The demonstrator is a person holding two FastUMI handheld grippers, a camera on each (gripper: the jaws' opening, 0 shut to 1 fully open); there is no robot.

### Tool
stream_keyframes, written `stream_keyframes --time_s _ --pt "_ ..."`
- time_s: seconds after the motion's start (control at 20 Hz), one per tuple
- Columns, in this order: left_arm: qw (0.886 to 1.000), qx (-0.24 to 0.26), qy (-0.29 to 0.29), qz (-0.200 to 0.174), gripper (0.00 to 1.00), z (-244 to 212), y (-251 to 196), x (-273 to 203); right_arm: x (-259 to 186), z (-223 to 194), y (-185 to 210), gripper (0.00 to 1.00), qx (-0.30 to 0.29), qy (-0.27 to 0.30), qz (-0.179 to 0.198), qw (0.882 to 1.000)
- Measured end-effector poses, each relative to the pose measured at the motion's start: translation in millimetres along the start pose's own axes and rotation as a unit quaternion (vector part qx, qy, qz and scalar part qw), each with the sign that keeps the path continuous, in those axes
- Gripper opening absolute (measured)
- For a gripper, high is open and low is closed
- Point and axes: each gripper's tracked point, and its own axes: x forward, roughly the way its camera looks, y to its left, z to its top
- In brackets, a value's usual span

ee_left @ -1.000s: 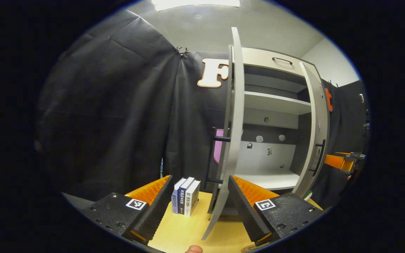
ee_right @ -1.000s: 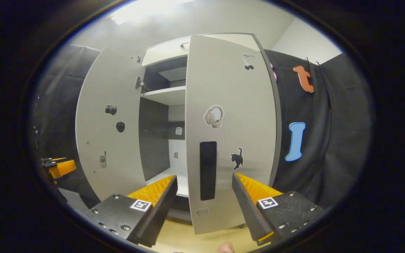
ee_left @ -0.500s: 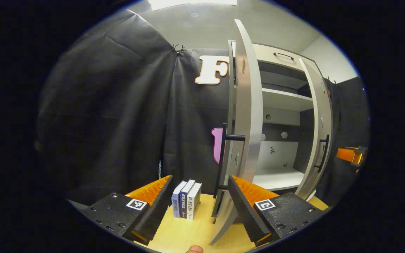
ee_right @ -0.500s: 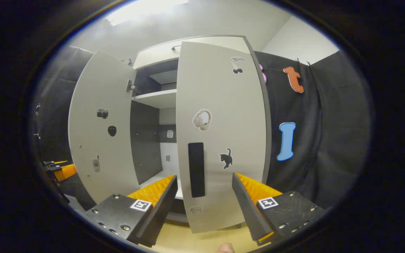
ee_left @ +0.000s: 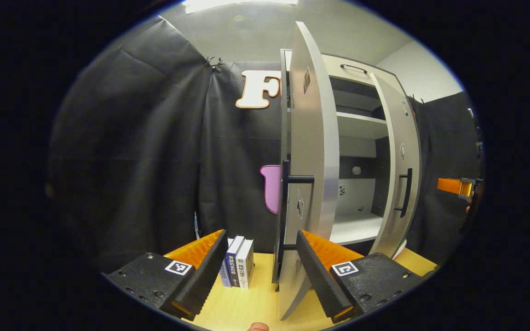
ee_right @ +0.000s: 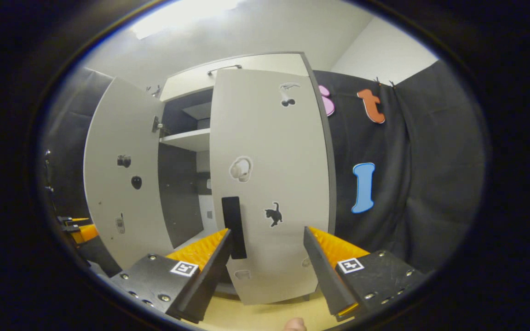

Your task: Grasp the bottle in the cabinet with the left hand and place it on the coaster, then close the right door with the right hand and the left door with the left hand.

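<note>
My left gripper is open in front of the white cabinet. The left door stands nearly edge-on, its lower edge just inside my right finger, and its black handle faces left. In the right gripper view my right gripper is open and close to the right door, which is partly swung in. That door's black handle is just above my left finger. The left door hangs wide open there.
Three books stand on the yellow table left of the cabinet. The right door and the other gripper show at the right of the left gripper view. The left gripper shows low left in the right gripper view.
The right door has swung further in toward the cabinet. Its handle now sits by my right gripper's left finger. The left door shows wider in the left gripper view.
</note>
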Motion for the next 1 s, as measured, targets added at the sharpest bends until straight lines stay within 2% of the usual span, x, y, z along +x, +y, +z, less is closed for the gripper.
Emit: stream_keyframes --time_s 0.1,0.15,0.2,0.3,0.35,0.4,0.45,0.55,0.6,0.7,0.75,1.0 --pt "1.0 -0.004 0.002 -0.006 0.95 -1 -8 0 -3 3 -4 0.91 0.006 -0.002 -0.001 1.0" --pt "1.0 -0.003 0.002 -0.008 0.95 -1 -12 0 -4 3 -8 0.94 0.005 -0.002 -0.001 1.0" --pt "1.0 0.0 0.001 -0.01 0.95 0 -17 1 -5 3 -10 0.91 0.003 -0.002 -0.002 1.0" --pt "1.0 0.005 0.001 -0.017 0.95 -1 -26 2 -10 3 -15 0.91 0.0 -0.002 -0.004 1.0" --pt "1.0 0.005 0.002 -0.023 0.95 -1 -33 3 -12 3 -18 0.94 -0.002 -0.002 -0.006 1.0" --pt "1.0 0.005 0.002 -0.028 0.95 -1 -40 4 -15 2 -21 0.91 -0.004 -0.002 -0.008 1.0" --pt "0.999 0.004 0.002 -0.033 0.95 -1 -46 5 -17 2 -24 0.94 -0.006 -0.001 -0.01 1.0" --pt "0.999 0.006 -0.001 -0.041 0.95 -1 -57 7 -22 2 -33 0.94 -0.007 0.0 -0.017 1.0" --pt "0.999 0.009 -0.002 -0.043 0.95 -1 -60 8 -24 3 -36 0.91 -0.007 0.0 -0.02 1.0" --pt "0.999 0.012 -0.002 -0.047 0.95 -1 -65 10 -28 4 -43 0.91 -0.007 -0.001 -0.026 1.0" --pt "0.999 0.01 -0.001 -0.048 0.95 -3 -65 10 -30 4 -46 0.94 -0.006 -0.001 -0.028 1.0" --pt "0.999 -0.001 -0.001 -0.054 0.94 -3 -70 11 -33 2 -43 0.91 -0.006 0.001 -0.025 1.0"
